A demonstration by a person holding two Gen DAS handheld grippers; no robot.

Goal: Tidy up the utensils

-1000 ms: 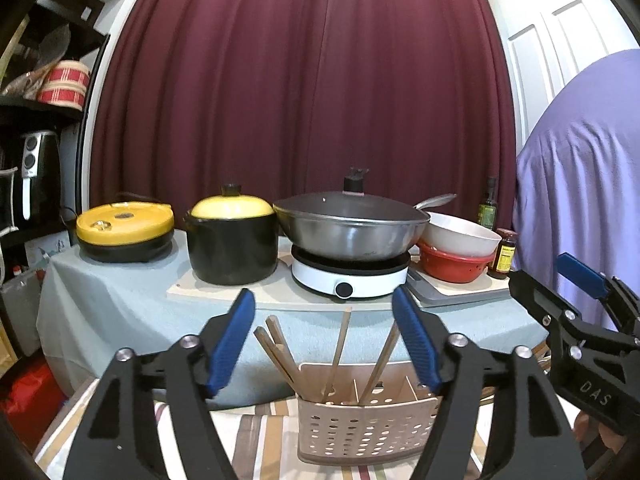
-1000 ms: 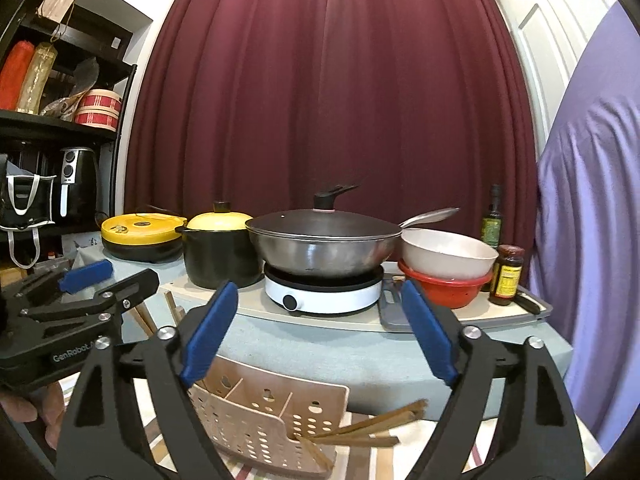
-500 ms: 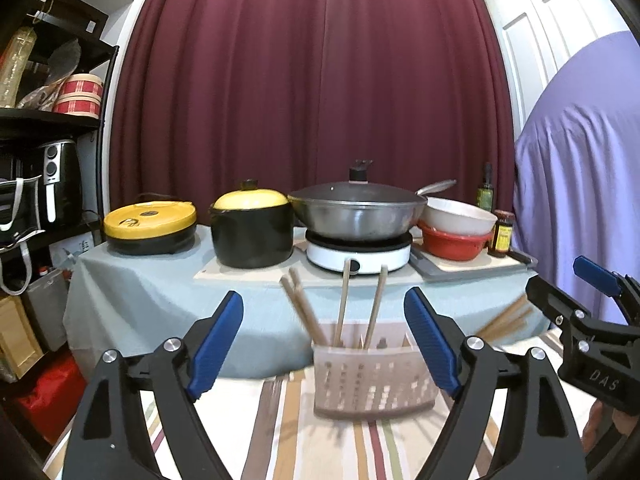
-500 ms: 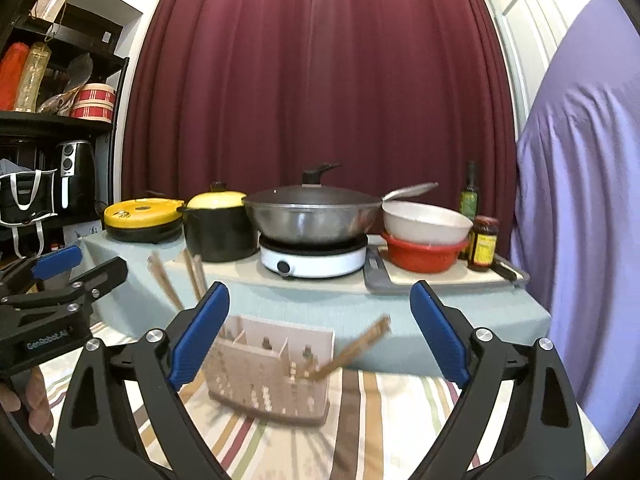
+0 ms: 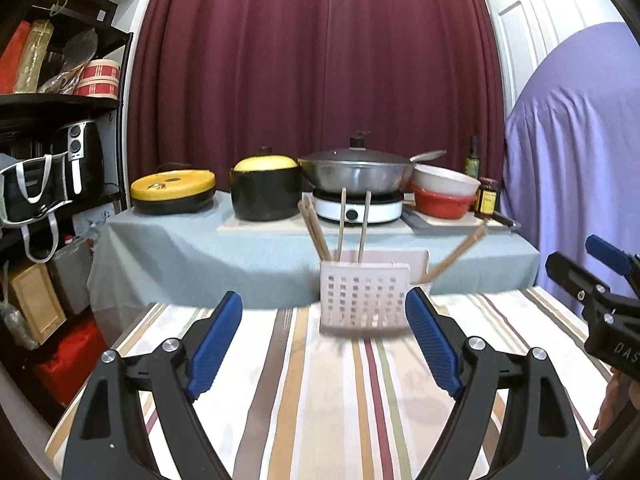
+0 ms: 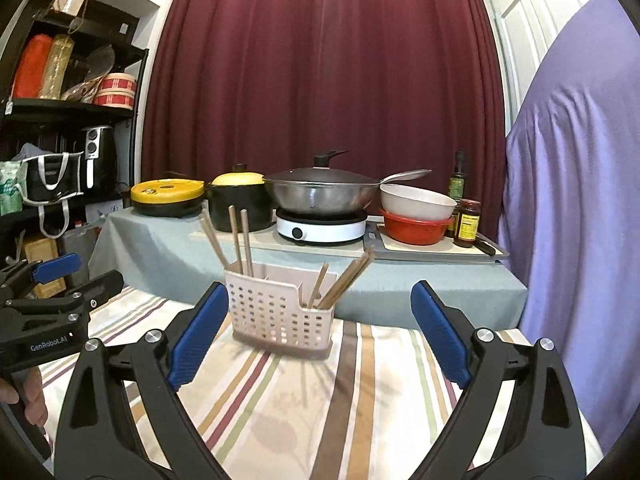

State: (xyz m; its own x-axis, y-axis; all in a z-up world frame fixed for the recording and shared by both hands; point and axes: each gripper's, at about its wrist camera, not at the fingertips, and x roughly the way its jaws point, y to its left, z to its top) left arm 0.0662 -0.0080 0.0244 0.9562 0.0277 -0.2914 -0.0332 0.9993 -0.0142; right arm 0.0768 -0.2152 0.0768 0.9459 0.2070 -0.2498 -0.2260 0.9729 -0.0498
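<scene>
**K:** Both tongs empty. Left gripper point(image 5: 324, 344) is spread wide, nothing between the blue pads, nothing touched. Right gripper point(image 6: 318, 334) same: spread wide, clear of everything. Both sets of jaws have just been opening further.

**M:** Where's the work?

**K:** Perforated caddy point(image 6: 276, 312) stands upright on the striped tablecloth point(image 6: 360, 400), ahead of both grippers, apart from them. Chopsticks point(image 6: 238, 240) stand in its left compartment; another bunch point(image 6: 344, 280) leans out to the right from the lower right compartment.

**M:** Risks?

**K:** Caddy looks light and top-heavy. My read: an open jaw clipping a leaning stick on the way past tips it or flicks sticks onto the cloth. The right bunch overhangs the rim, so it's the likeliest snag. Also, the two grippers sit close side by side point(image 5: 600, 300); they could knock each other.
</scene>
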